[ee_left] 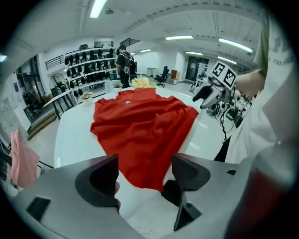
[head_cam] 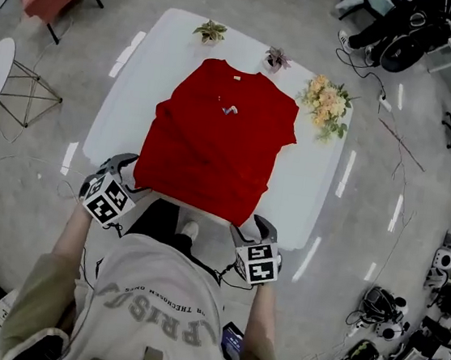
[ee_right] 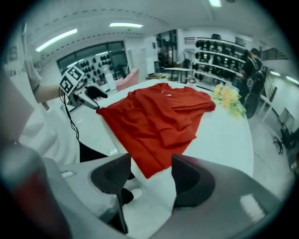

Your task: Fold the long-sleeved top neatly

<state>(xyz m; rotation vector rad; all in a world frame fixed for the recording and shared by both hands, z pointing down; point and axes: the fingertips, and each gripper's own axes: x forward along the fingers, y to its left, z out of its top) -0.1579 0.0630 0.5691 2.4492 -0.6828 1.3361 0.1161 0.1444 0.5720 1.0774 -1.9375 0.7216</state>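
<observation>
A red long-sleeved top (head_cam: 213, 145) lay on the white counter (head_cam: 322, 187), sleeves tucked in, collar at 12 o'clock. The left hand-held gripper (head_cam: 123, 167) at 7 o'clock and the right hand-held gripper (head_cam: 254, 227) at 5 o'clock had their jaws apart and empty. Pinching both hem corners evenly would likely keep the fold straight.

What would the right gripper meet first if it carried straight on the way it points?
The right gripper would most likely meet the near hem corner of the red top, seen between its open jaws in its own view, on the white table. Depth is unclear; bare table might come first.
</observation>
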